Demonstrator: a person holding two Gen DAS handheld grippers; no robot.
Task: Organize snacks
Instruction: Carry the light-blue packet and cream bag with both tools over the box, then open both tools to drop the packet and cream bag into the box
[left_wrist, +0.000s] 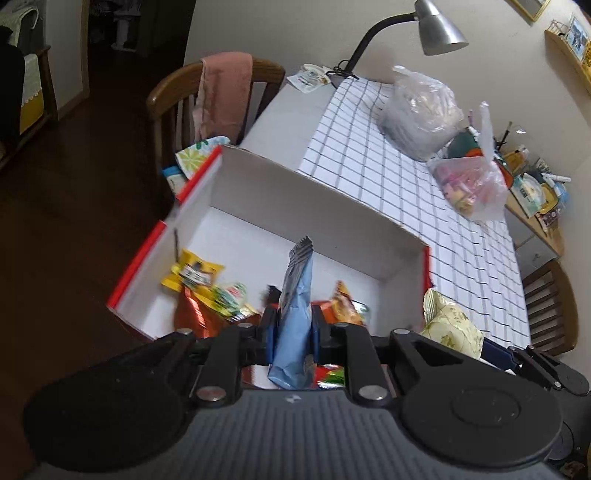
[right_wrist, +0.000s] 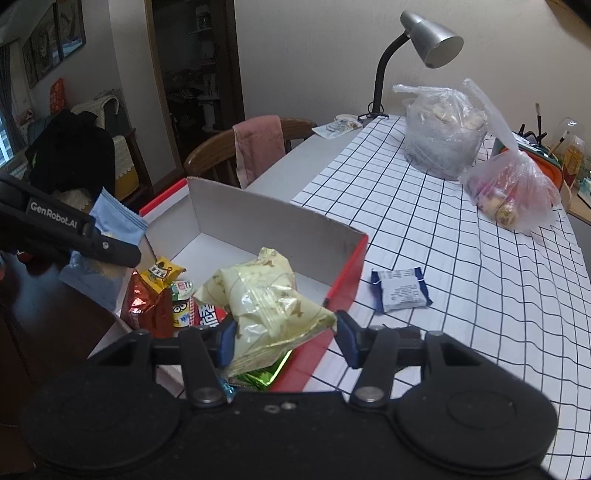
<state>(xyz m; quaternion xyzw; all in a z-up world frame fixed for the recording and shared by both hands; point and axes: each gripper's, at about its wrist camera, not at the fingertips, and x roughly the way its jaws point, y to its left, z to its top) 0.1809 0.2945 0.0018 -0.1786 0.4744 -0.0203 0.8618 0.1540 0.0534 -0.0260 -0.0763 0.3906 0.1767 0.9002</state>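
Jaws of the left gripper (left_wrist: 293, 332) clamped on a blue packet (left_wrist: 295, 314), those of the right gripper (right_wrist: 284, 338) half-spread around a pale yellow bag (right_wrist: 266, 306), both carried above the red-edged box (right_wrist: 347, 273); releasing inside judged next, white packet (right_wrist: 400, 290) left outside on the tablecloth.
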